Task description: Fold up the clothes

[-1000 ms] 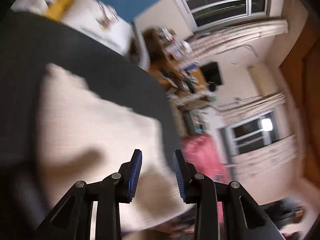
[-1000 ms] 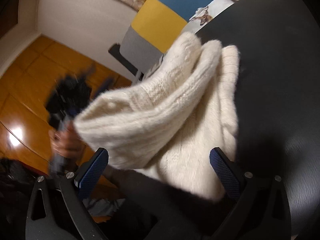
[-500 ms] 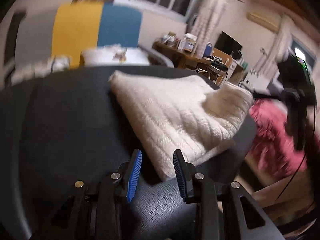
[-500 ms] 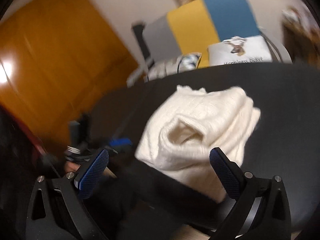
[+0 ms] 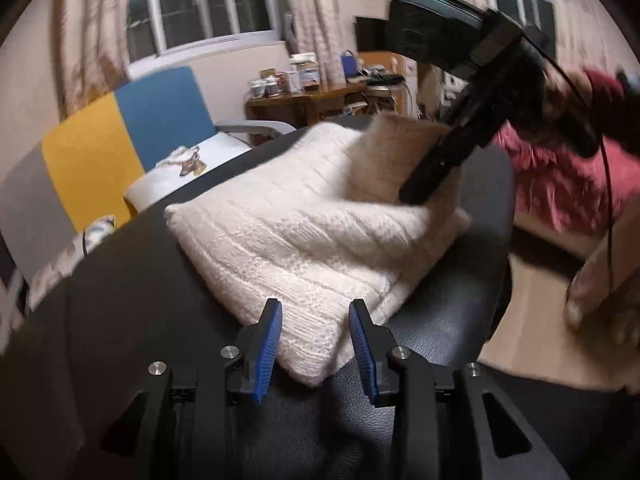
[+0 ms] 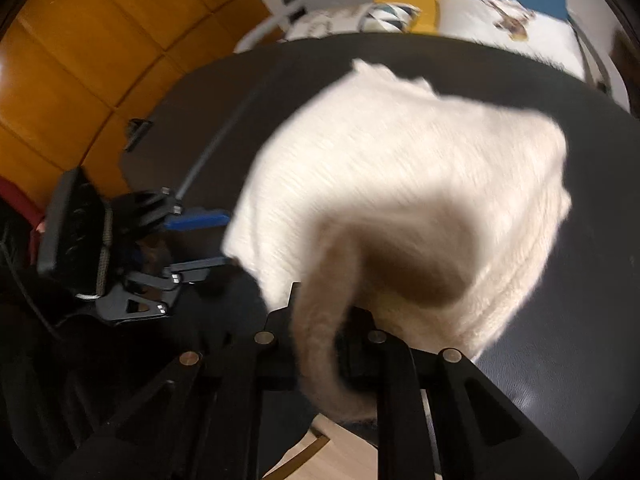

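Note:
A cream knitted sweater [image 5: 304,232], folded, lies on a round black table [image 5: 120,320]. My left gripper [image 5: 316,344] is open, its blue pads on either side of the sweater's near corner, not clamping it. In the right wrist view the sweater [image 6: 400,184] fills the middle. My right gripper [image 6: 320,344] is shut on a fold of the sweater's near edge, and cloth hides its pads. The right gripper [image 5: 416,196] also shows in the left wrist view, at the sweater's far side. The left gripper [image 6: 200,240] shows in the right wrist view at the left edge of the sweater.
A chair with grey, yellow and blue panels [image 5: 120,132] and a white printed cushion [image 5: 184,168] stands behind the table. A cluttered wooden desk [image 5: 312,96] is further back. The person's red clothing [image 5: 560,184] is at the right. An orange wooden wall [image 6: 80,60] is at the left.
My right gripper was open wide and has shut on the sweater's edge. My left gripper has swung round and now sits at the sweater's near corner, still open.

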The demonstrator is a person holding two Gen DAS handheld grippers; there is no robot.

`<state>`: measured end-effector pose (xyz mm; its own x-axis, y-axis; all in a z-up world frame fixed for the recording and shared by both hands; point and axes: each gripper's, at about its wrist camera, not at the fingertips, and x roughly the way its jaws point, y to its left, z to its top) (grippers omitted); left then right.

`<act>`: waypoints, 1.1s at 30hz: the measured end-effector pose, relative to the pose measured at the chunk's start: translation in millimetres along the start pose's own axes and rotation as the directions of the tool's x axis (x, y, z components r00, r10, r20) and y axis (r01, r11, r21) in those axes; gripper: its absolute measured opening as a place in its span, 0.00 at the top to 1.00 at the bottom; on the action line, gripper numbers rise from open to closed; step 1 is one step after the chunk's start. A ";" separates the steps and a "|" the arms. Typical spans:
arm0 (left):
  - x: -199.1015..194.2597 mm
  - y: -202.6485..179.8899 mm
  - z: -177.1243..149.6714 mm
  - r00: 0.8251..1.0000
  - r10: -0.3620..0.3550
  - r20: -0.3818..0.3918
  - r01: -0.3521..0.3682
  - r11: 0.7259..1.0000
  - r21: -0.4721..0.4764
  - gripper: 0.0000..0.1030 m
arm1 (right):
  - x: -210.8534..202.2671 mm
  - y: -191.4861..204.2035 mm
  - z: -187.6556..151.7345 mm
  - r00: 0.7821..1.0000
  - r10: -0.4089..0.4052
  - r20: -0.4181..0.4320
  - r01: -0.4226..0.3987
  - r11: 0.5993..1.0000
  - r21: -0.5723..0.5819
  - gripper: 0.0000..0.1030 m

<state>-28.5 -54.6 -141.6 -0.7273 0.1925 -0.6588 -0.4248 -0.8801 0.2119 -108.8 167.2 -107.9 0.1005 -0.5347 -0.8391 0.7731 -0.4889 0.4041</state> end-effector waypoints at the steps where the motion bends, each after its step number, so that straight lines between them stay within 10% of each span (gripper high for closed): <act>1: 2.4 -6.0 -2.0 1.000 0.019 -0.006 -0.019 0.999 0.047 0.66 | 2.6 -1.9 -2.6 1.000 -0.002 -0.008 0.002 1.000 0.008 0.85; 7: 17.9 -26.1 -14.6 0.994 0.108 -0.027 -0.100 0.975 0.200 0.72 | -8.1 -10.1 -20.3 0.996 0.072 0.058 -0.075 0.996 0.046 0.85; 12: 2.3 -7.2 -19.8 0.999 0.047 -0.019 -0.044 0.993 0.111 0.88 | -32.1 -9.9 -28.9 0.990 0.107 0.093 -0.107 0.994 0.001 0.88; 16: -4.3 -3.9 -33.2 0.998 0.017 -0.068 -0.009 0.994 0.106 0.88 | -9.3 -31.0 -51.4 0.999 -0.003 -0.038 0.005 0.999 0.054 0.89; 20: -24.0 15.2 -30.0 0.989 -0.126 -0.076 0.119 0.988 -0.094 0.87 | -7.7 -34.5 -70.4 1.000 0.013 0.006 -0.013 0.995 0.098 0.89; 25: -44.1 64.2 -13.1 0.953 -0.281 0.111 0.301 0.855 -0.422 0.80 | -23.7 -38.2 -83.9 0.998 -0.011 0.059 0.003 0.990 0.141 0.87; 28: -32.2 91.0 0.2 0.934 -0.298 0.196 0.356 0.755 -0.550 0.79 | -53.3 -42.2 -84.3 0.982 0.035 0.187 -0.072 0.978 0.195 0.55; 29: -25.4 96.2 6.4 0.933 -0.292 0.209 0.358 0.741 -0.568 0.79 | -64.2 -41.4 -83.4 0.971 0.045 0.235 -0.092 0.976 0.197 0.35; 33: -0.1 96.9 27.4 0.934 -0.291 0.208 0.358 0.743 -0.566 0.79 | -86.9 -45.0 -75.4 0.919 0.114 0.377 -0.213 0.950 0.231 0.24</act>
<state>-84.4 -128.0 -101.2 -0.6677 0.5262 -0.5266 -0.2706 -0.8306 -0.4868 -105.2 287.7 -80.7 -0.0555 -0.8072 -0.5877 0.5683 -0.5095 0.6461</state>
